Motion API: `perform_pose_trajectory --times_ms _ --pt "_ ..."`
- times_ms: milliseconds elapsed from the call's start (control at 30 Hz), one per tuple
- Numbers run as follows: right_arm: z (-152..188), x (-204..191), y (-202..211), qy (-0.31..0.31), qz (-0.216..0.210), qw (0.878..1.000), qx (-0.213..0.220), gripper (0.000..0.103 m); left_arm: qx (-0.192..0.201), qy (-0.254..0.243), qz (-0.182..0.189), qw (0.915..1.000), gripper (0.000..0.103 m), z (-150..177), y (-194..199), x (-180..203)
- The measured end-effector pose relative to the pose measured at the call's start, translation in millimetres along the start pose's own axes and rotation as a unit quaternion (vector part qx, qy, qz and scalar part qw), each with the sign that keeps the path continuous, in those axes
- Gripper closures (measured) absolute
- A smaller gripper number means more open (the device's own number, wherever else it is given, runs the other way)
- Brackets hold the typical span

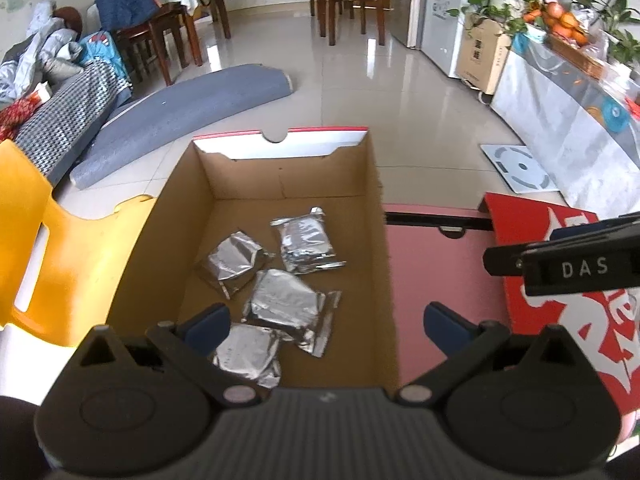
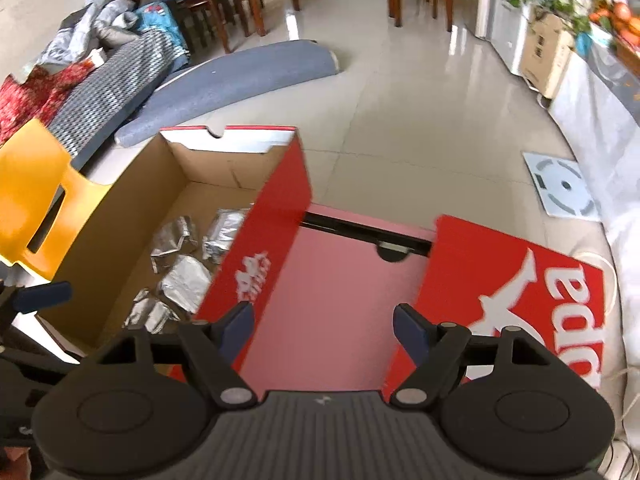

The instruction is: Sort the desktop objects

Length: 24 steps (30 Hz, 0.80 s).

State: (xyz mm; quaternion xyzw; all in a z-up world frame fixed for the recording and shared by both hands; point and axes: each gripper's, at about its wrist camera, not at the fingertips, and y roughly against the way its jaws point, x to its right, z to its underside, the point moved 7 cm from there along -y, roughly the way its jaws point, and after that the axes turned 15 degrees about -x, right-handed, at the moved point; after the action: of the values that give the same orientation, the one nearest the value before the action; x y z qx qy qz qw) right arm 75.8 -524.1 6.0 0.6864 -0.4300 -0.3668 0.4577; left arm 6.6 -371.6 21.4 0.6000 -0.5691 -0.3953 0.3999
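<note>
An open red cardboard box (image 1: 376, 240) (image 2: 276, 208) stands on the pink table top (image 1: 440, 264) (image 2: 332, 280). Several silver foil packets (image 1: 284, 304) (image 2: 184, 280) lie on its brown floor. My left gripper (image 1: 326, 326) hovers open over the box's near right part, nothing between its blue-tipped fingers. My right gripper (image 2: 324, 326) hangs open above the pink surface, between the box's red outer wall and the red lid (image 2: 516, 296) (image 1: 560, 320), holding nothing. From the left wrist view the right gripper's finger (image 1: 560, 268) shows at the right edge.
A yellow plastic chair (image 1: 48, 248) (image 2: 36, 204) stands left of the box. Beyond the table lie a grey rolled mat (image 1: 184, 116) (image 2: 240, 76), a scale (image 1: 520, 168) (image 2: 564, 188) and tiled floor. A covered bench with plants and fruit (image 1: 560, 24) runs along the right.
</note>
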Motion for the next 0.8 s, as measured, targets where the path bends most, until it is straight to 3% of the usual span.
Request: perform_pose_trajectory --times_ms 800 --pt "57.0 118.3 23.6 -0.115 0.04 0.992 -0.017 0.025 0.013 -0.12 0.025 0.9924 0.0 12.6 12.8 119.0"
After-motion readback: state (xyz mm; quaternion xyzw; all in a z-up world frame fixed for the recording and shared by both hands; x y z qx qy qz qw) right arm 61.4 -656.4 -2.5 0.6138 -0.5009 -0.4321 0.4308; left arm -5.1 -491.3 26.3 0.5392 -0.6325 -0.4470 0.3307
